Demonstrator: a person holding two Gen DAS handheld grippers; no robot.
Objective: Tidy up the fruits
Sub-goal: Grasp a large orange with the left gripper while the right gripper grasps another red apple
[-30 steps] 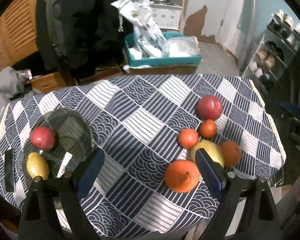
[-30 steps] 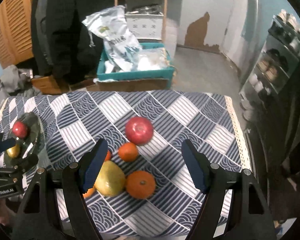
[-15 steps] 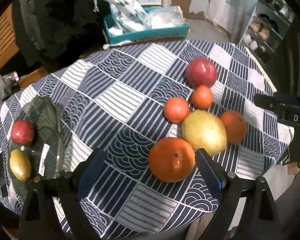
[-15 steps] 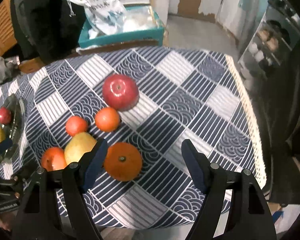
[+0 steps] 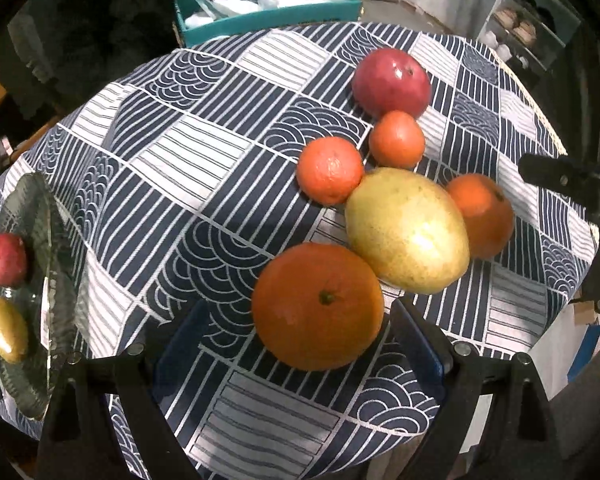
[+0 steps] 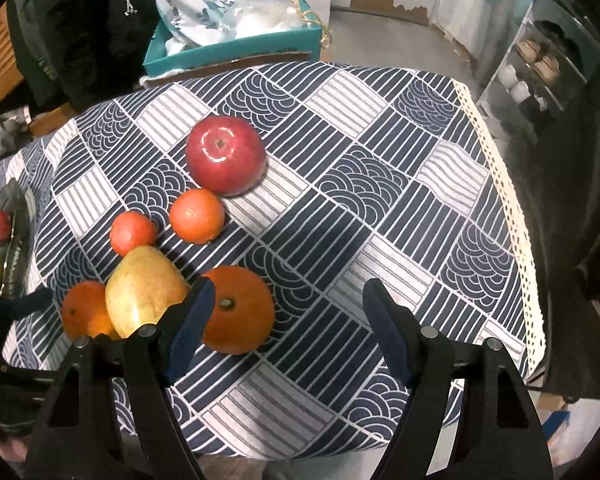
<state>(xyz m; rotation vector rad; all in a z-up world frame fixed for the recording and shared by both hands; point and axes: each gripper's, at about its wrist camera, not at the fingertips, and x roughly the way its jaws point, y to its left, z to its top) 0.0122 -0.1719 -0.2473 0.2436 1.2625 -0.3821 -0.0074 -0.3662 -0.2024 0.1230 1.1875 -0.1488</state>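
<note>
Both grippers sit lower over the fruit cluster than a second ago, so the fruit looms larger. Left gripper (image 5: 300,328) stands wide, its jaws flanking the large orange (image 5: 318,306) without touching. That orange lies against the yellow pear (image 5: 406,230). Right gripper (image 6: 290,312) is half-spread and empty, its left finger just beside a second orange (image 6: 240,312). Glass plate (image 5: 56,280), well left of the pear, holds a small red fruit (image 5: 5,259).
</note>
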